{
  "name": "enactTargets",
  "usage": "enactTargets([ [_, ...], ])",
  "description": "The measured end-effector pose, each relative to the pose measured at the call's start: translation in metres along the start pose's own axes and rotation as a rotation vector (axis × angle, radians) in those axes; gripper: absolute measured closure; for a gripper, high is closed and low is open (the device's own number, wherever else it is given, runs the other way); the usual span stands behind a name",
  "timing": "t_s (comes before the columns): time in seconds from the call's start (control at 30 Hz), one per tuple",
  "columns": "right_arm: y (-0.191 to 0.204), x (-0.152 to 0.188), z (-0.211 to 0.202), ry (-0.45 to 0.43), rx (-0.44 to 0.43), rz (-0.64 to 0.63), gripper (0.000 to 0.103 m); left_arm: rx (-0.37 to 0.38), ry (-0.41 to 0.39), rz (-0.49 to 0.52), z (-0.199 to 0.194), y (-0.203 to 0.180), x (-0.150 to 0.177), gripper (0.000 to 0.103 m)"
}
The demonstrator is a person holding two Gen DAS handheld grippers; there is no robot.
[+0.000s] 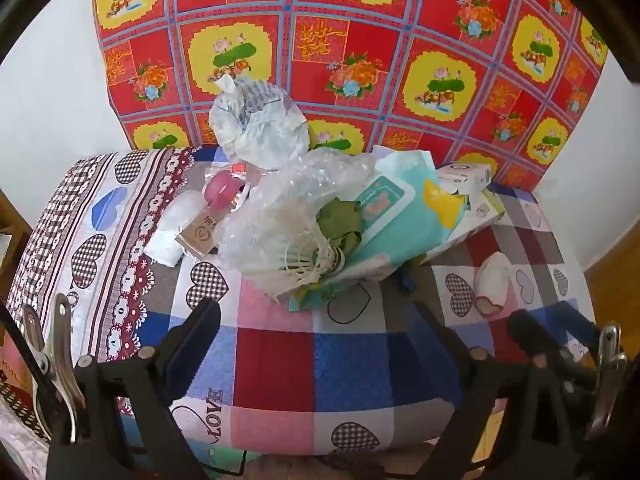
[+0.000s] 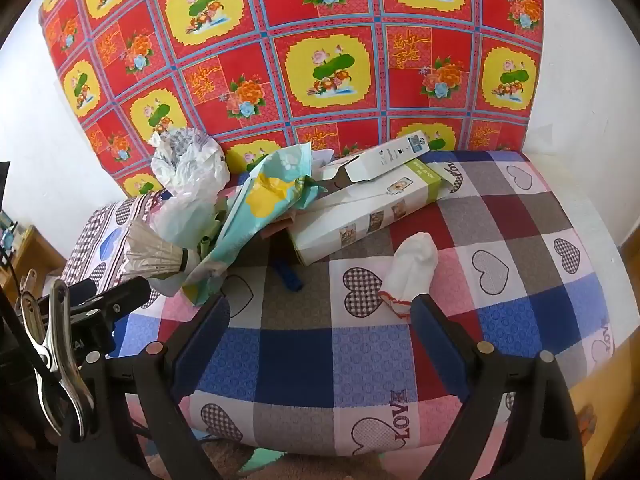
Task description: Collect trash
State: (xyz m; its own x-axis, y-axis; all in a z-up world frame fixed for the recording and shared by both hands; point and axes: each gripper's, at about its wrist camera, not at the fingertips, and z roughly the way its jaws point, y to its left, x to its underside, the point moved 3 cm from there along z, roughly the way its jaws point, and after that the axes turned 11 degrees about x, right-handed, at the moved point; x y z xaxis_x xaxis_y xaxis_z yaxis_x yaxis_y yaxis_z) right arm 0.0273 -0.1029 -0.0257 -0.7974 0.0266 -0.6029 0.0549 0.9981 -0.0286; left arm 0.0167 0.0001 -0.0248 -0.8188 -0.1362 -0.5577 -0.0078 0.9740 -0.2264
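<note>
Here, crumpled trash pile (image 1: 312, 216) — bags, wrappers, boxes — on checked cloth (image 1: 320, 360)

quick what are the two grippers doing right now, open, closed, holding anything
Left gripper: jaws wide open, holding nothing, above the checked bedspread.
Right gripper: jaws wide open, holding nothing; the white sock lies just ahead.

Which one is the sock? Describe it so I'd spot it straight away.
Start at the checked, heart-patterned bedspread in front of the red flowered cloth. To the right of the trash pile, past the long box, lies the small white sock by itself. It is the only soft white fabric item lying apart from the heap, with a red-stitched cuff.
</note>
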Motion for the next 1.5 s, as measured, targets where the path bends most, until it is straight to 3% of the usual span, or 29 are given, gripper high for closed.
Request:
enactTargets([
  [1.5, 0.0022, 0.0030, -0.0015, -0.001, -0.004, 0.003, 0.009, 0.001, 0.009, -0.009, -0.0004, 0.0049, 0.0019, 0.008],
])
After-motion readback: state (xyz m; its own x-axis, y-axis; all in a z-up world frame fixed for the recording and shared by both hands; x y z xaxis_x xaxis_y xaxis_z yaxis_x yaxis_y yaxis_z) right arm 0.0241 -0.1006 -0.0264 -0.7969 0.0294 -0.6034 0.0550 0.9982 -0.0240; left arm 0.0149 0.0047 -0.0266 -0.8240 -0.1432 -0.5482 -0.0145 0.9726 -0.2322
